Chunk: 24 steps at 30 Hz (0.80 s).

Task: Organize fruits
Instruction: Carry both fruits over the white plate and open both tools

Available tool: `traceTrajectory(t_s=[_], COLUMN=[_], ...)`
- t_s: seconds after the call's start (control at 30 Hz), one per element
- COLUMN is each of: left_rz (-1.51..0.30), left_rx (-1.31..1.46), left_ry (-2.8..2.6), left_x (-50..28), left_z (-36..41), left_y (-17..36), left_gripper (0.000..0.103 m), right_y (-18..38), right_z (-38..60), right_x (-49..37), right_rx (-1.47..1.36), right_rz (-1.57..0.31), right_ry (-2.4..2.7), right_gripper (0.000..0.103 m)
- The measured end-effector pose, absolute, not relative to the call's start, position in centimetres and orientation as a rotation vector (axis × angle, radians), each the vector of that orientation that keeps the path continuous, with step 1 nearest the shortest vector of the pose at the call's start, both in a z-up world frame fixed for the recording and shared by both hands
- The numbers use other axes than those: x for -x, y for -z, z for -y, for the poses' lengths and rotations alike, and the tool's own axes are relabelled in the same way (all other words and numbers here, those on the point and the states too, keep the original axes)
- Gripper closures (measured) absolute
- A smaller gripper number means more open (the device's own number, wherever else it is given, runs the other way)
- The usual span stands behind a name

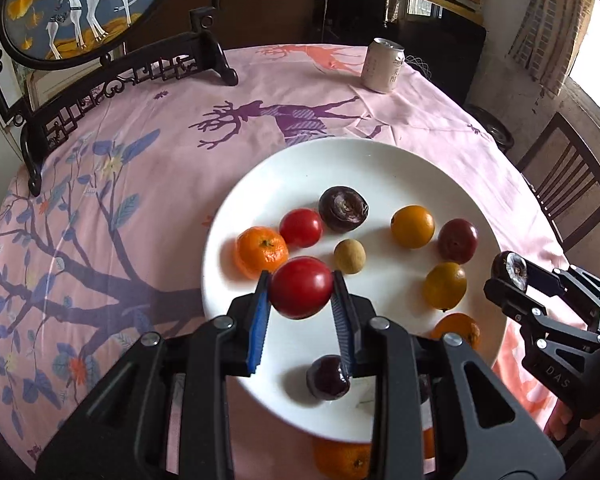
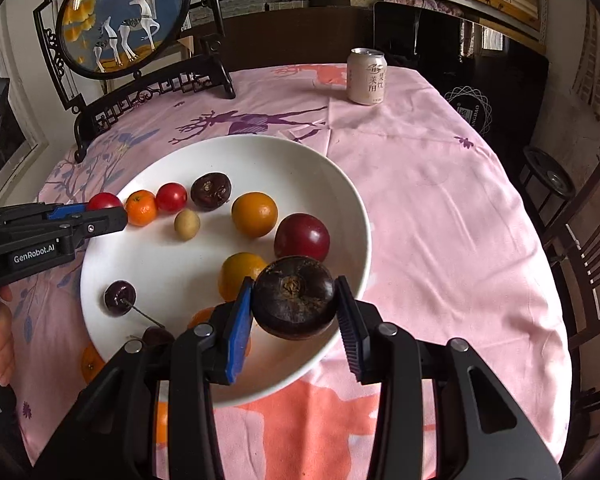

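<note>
A white plate point(image 1: 380, 168) point(image 2: 332, 184) on the pink cloth holds several fruits: a mandarin point(image 1: 261, 251), a red tomato point(image 1: 301, 227), a dark water chestnut point(image 1: 343, 209), a longan point(image 1: 349, 256), yellow-orange fruits point(image 1: 413, 226) and a plum point(image 2: 302, 237). My left gripper point(image 1: 301, 290) point(image 2: 100, 206) is shut on a red tomato point(image 1: 301, 287), held above the plate's left side. My right gripper point(image 2: 296, 300) point(image 1: 510, 274) is shut on a dark water chestnut point(image 2: 294, 298) over the plate's right rim. A cherry point(image 2: 119, 298) lies near the plate's front.
A pale drink can point(image 1: 383, 65) point(image 2: 367, 76) stands at the table's far side. A dark carved stand with a round deer picture point(image 1: 80, 4) occupies the back left. More mandarins point(image 1: 342, 460) lie on the cloth by the plate's near edge. Wooden chairs point(image 2: 580, 260) stand at the right.
</note>
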<state>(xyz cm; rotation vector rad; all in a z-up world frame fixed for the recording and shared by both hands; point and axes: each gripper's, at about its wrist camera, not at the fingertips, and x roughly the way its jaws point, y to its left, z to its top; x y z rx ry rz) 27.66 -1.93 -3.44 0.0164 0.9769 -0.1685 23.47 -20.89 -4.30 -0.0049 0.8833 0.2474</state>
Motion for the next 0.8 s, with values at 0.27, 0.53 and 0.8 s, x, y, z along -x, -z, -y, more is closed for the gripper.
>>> traceTrajectory(t_s=[0.27,0.53,0.8], left_rz=[-0.993,-0.904,-0.819], left_rx=[-0.003,0.004,0.054], left_ry=[0.160,0.126,0.059], left_x=[-28.8,-24.6,-15.9], left_z=[1.8,0.6,-1.4], left_y=[4.3,1.3,0.7], left_gripper=[0.073,0.045,0.033], right_y=[4.8,2.1,3.5], right_z=[20.8,20.9,19.7], right_x=[-24.4,-20.1,-11.3], right_rx=[-0.001,-0.005,-0.030], right_rz=[-0.890,-0.828,-0.861], right_ry=[-0.243,-0.272,-0.374], right_gripper=[0.061,0.044,0.043])
